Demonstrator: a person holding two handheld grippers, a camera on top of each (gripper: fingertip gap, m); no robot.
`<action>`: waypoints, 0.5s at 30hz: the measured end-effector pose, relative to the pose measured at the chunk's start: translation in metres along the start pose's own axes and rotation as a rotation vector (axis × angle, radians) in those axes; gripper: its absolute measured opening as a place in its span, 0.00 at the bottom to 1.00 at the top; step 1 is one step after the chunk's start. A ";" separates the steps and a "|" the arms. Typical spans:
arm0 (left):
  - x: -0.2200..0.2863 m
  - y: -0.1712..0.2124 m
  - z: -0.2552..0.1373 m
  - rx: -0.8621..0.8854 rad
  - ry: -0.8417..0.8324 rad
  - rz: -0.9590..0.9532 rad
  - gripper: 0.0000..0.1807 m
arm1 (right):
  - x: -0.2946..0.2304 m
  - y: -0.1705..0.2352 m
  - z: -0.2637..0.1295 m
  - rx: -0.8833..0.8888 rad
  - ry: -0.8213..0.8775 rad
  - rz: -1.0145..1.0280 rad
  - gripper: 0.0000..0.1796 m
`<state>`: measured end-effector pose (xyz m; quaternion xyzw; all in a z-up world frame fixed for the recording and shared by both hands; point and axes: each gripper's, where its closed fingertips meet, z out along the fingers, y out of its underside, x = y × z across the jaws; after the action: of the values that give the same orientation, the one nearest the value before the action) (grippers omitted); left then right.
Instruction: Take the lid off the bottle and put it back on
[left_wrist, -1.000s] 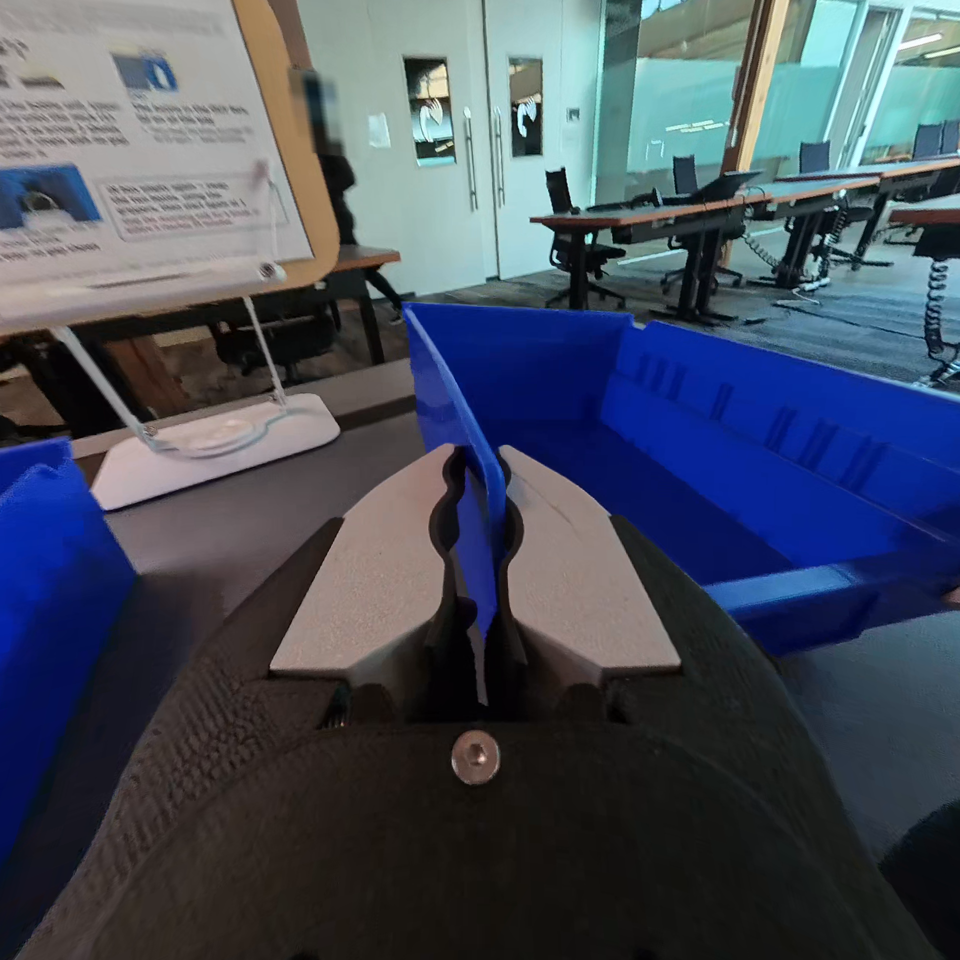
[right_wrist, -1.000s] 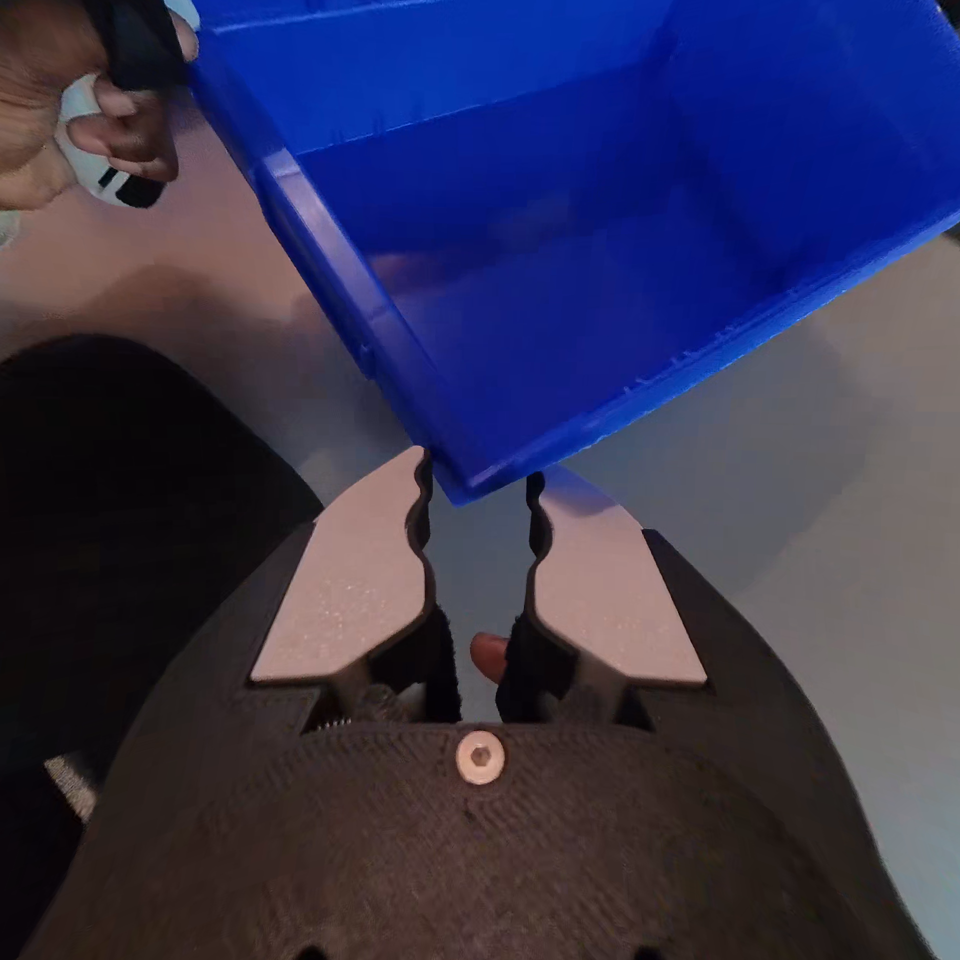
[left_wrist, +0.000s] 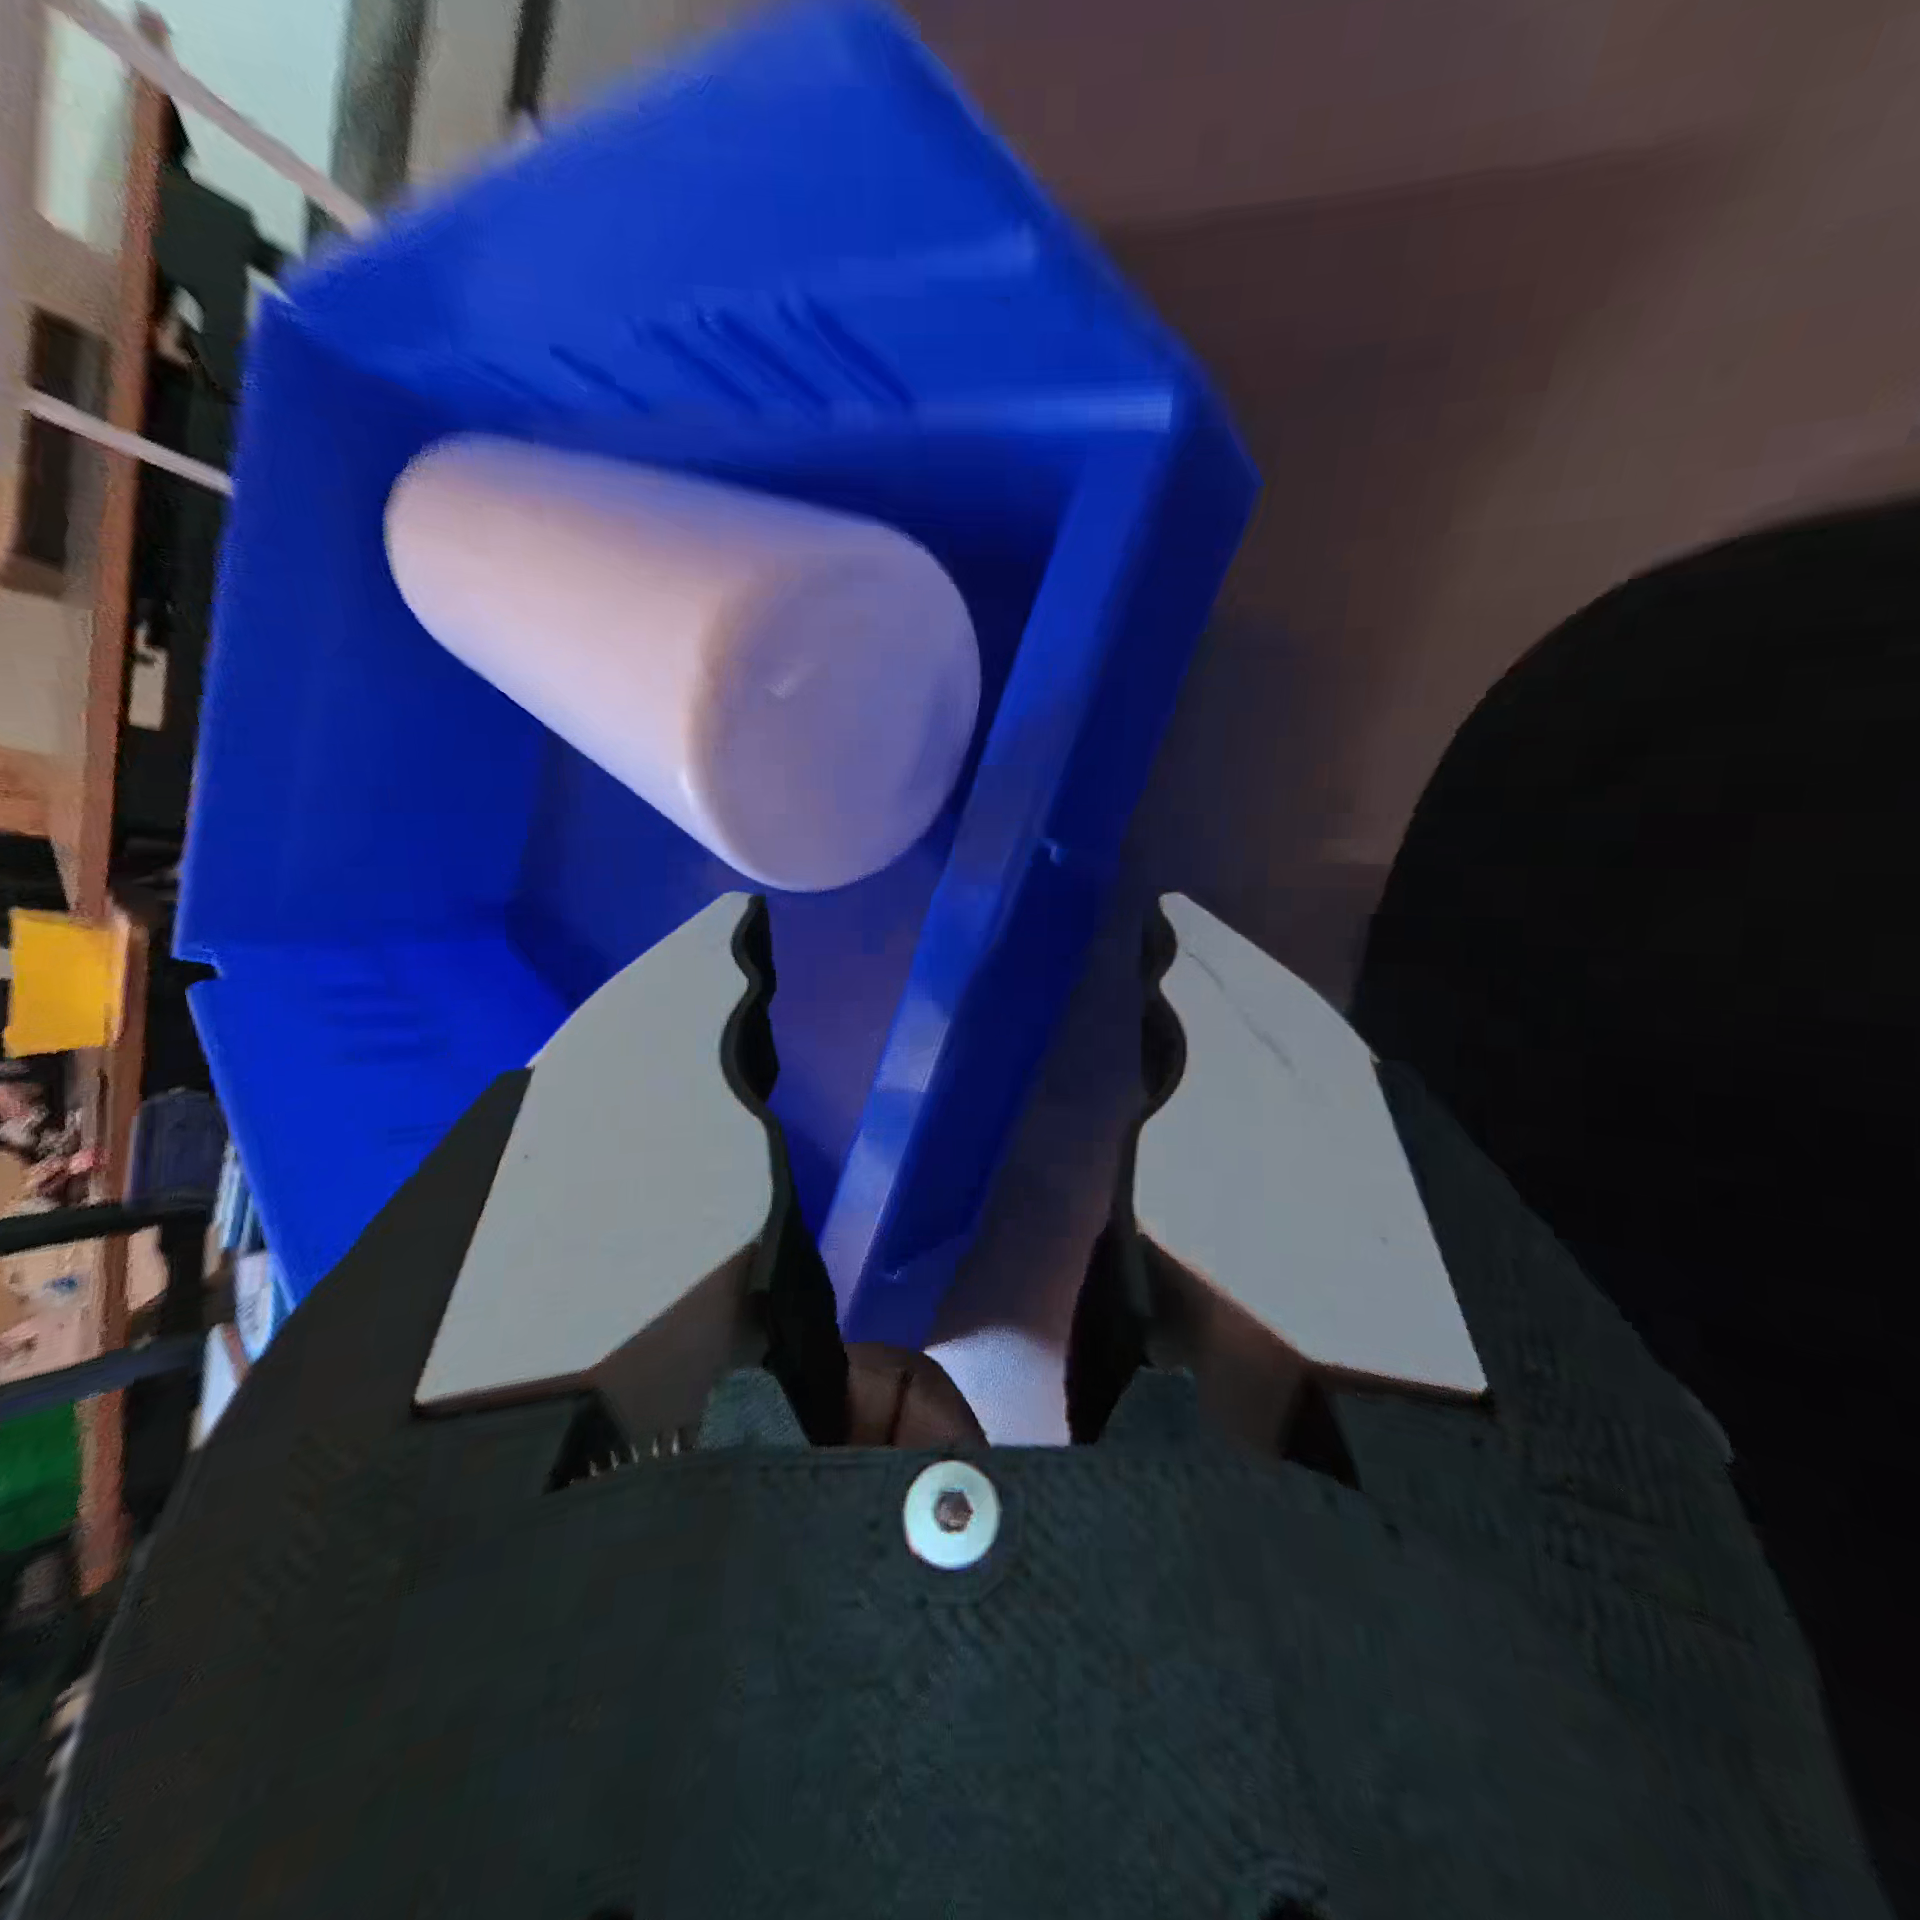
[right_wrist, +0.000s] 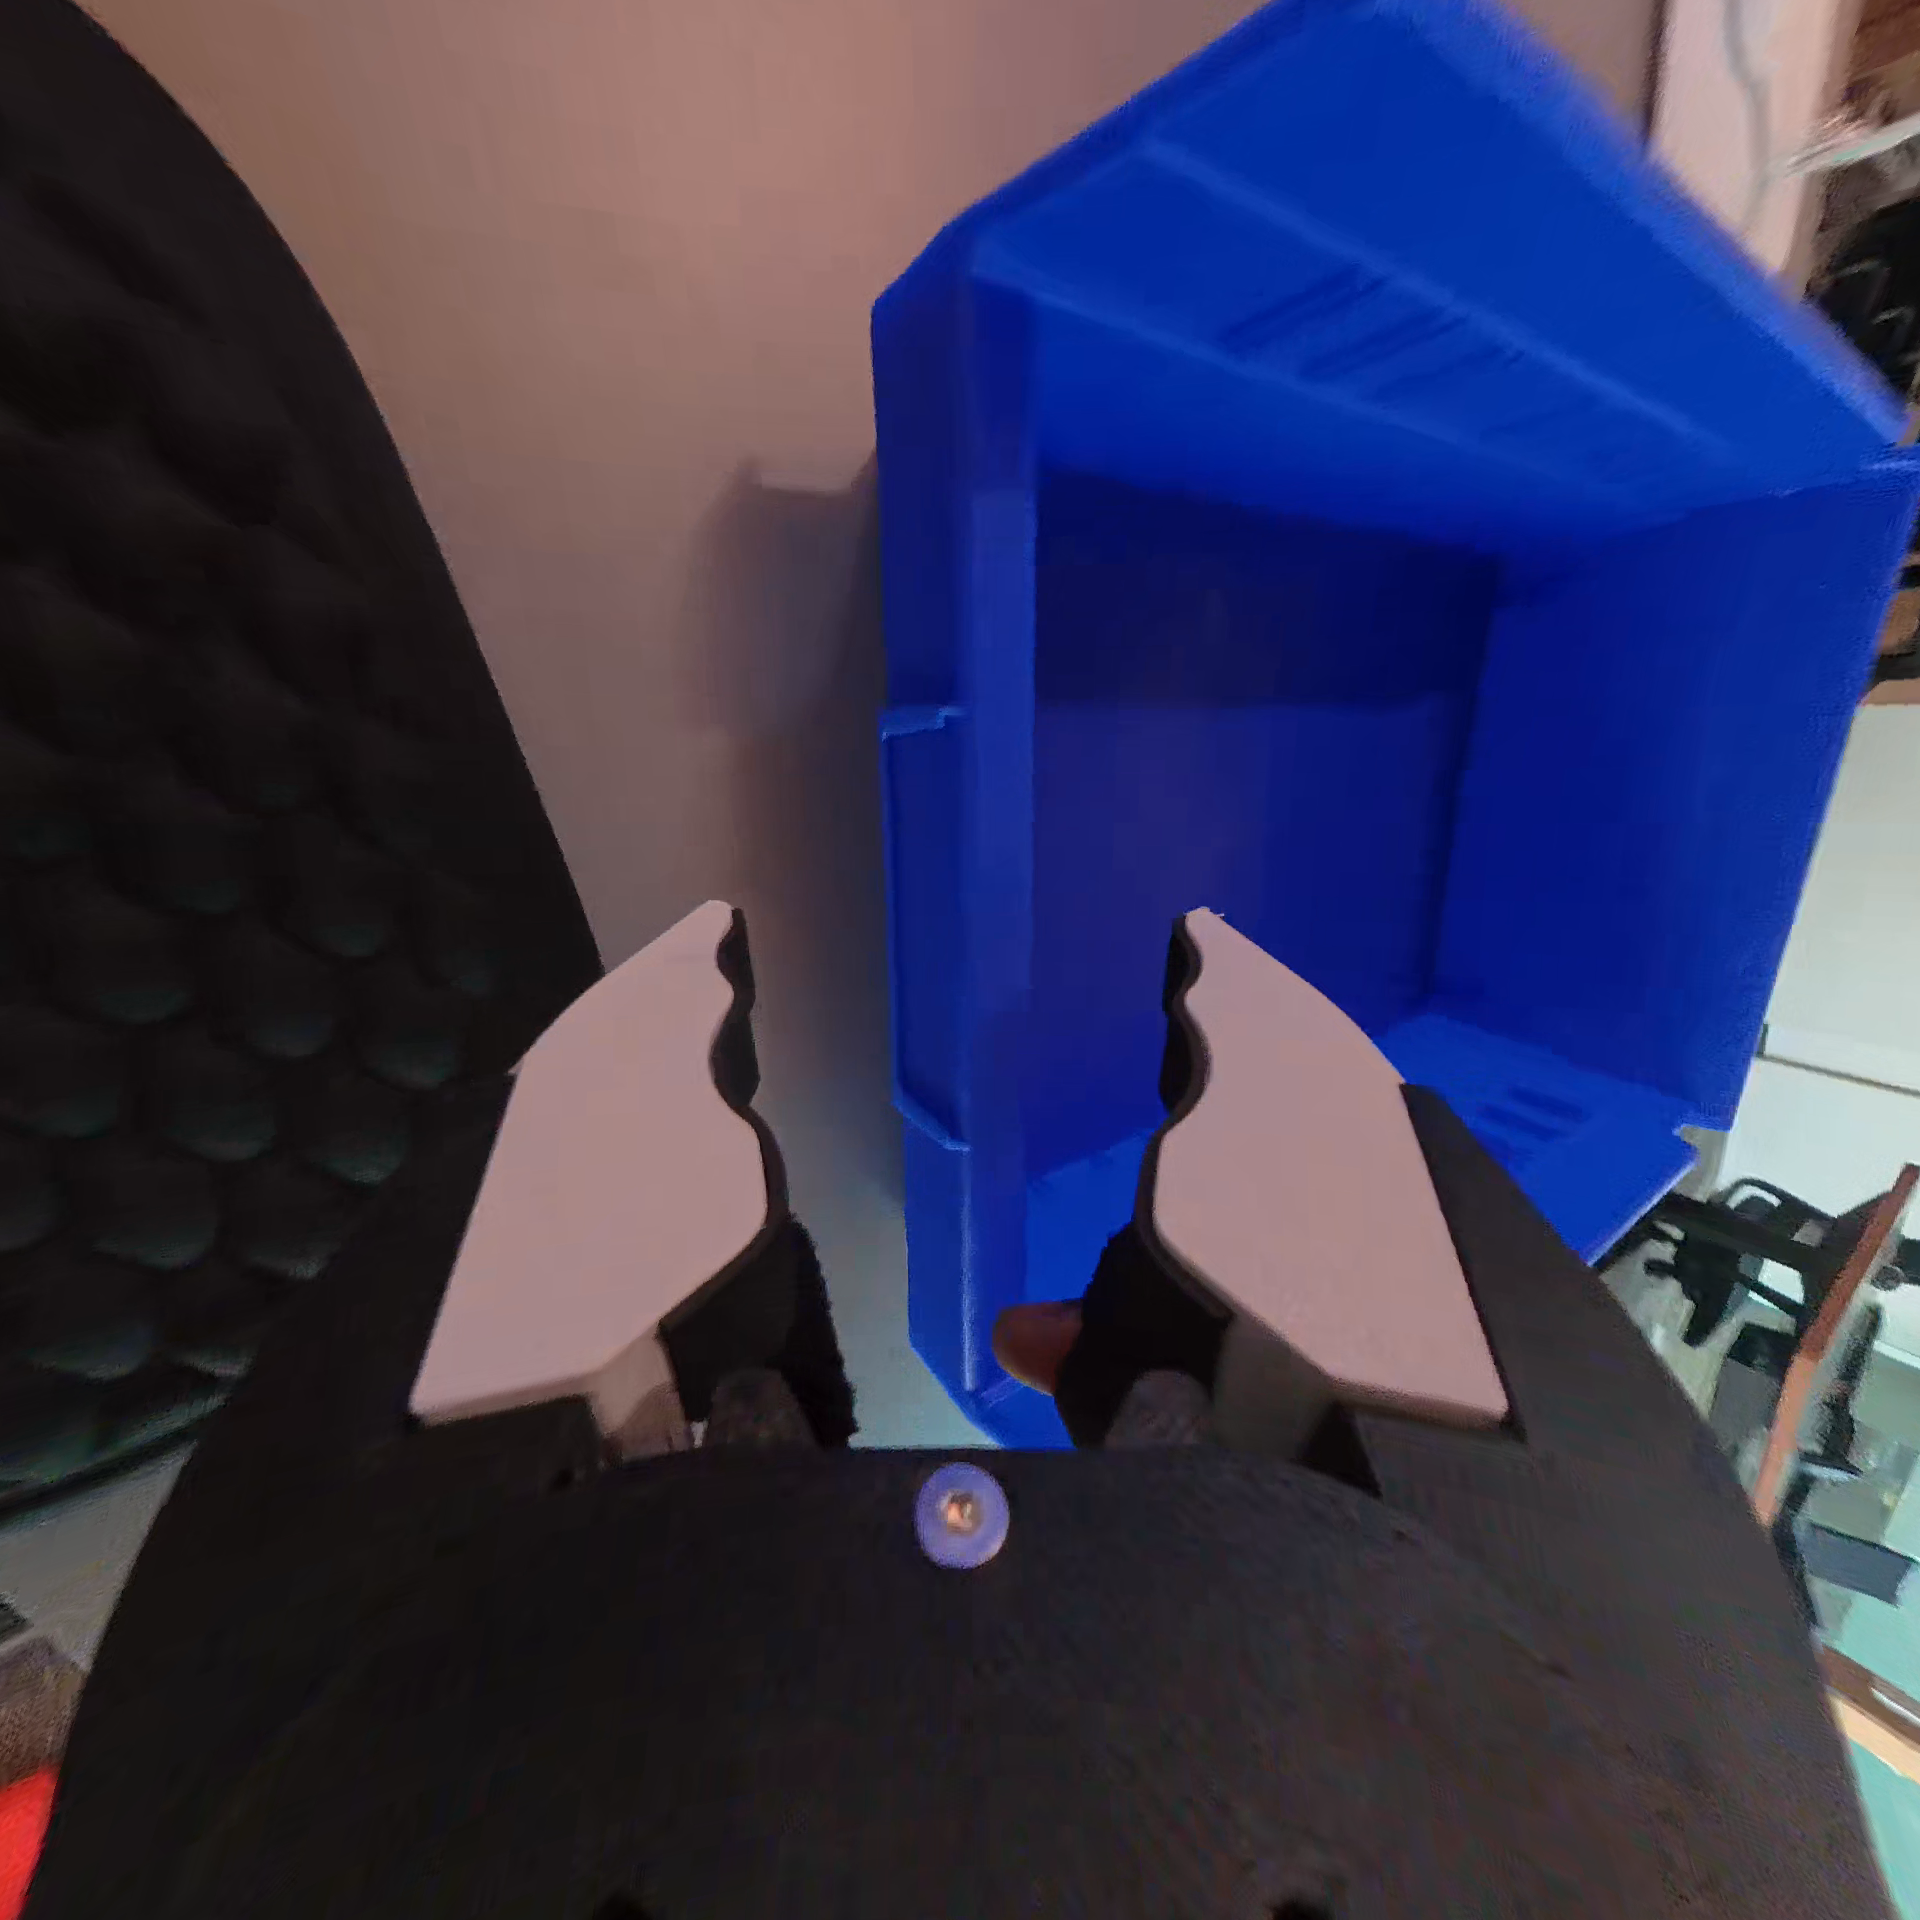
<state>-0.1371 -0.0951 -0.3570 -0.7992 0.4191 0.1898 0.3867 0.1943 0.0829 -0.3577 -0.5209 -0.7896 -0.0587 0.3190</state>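
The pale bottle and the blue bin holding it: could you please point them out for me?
pale bottle (left_wrist: 831, 717): left wrist view, on its rounded near end.
blue bin (left_wrist: 987, 935): left wrist view, on its near rim.

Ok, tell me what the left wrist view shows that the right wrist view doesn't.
Only the left wrist view shows the pale bottle lying in a blue bin, whose wall sits between the left gripper's open jaws. Only the right wrist view shows an empty blue bin and a black dimpled mat. Both share open jaws and a pale tabletop.
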 end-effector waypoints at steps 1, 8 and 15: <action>0.001 0.010 0.008 -0.067 -0.003 0.028 0.34 | 0.000 0.004 0.005 -0.043 0.000 -0.023 0.41; 0.001 0.023 0.018 -0.161 -0.045 0.047 0.21 | 0.001 0.033 0.026 -0.223 0.012 -0.095 0.17; 0.005 0.048 -0.002 -0.252 0.002 -0.036 0.22 | -0.003 0.063 0.014 -0.306 -0.023 0.028 0.17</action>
<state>-0.1733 -0.1164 -0.3808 -0.8491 0.3779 0.2331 0.2862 0.2426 0.1148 -0.3858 -0.5751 -0.7676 -0.1679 0.2275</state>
